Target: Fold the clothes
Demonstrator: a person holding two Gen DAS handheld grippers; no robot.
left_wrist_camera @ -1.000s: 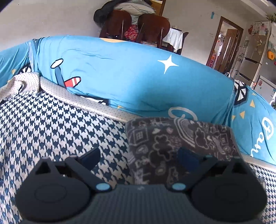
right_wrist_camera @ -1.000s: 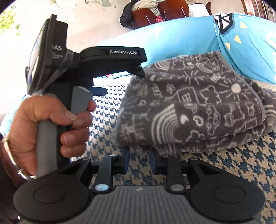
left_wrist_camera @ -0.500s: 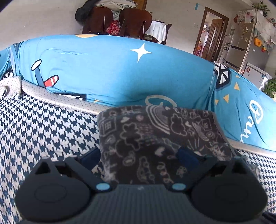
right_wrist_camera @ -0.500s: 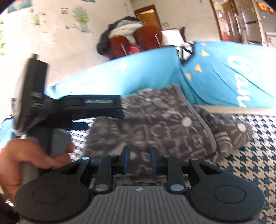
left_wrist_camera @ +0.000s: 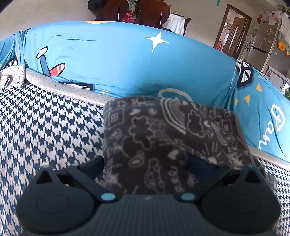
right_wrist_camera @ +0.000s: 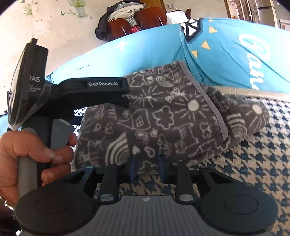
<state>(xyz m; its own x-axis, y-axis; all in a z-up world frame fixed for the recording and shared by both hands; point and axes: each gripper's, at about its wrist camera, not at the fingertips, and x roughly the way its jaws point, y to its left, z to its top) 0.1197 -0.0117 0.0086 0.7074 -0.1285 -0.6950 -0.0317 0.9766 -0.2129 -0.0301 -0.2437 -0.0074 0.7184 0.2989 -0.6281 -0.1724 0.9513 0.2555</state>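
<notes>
A folded grey garment (left_wrist_camera: 163, 138) with white doodle print lies on the houndstooth sofa seat (left_wrist_camera: 45, 130), against the blue back cushion. My left gripper (left_wrist_camera: 145, 167) stands wide open around its left end. One finger (left_wrist_camera: 94, 166) is beside the fabric's edge and the other is partly under a fold. In the right wrist view the same garment (right_wrist_camera: 172, 118) fills the middle. My right gripper (right_wrist_camera: 147, 163) keeps a narrow gap, fingertips pushed into the near hem with fabric between them. A hand (right_wrist_camera: 27, 154) holds the left gripper's handle at that view's left.
The blue printed back cushion (left_wrist_camera: 126, 59) rises right behind the garment, with a grey dotted seam (left_wrist_camera: 63, 89) along its base. The houndstooth seat (right_wrist_camera: 253, 163) extends to the right of the garment. Chairs (left_wrist_camera: 134, 10), a doorway and a fridge stand far behind.
My left gripper slid across until the garment's end lay between its jaws. My right gripper came forward from the bare seat into the near hem, its gap unchanged.
</notes>
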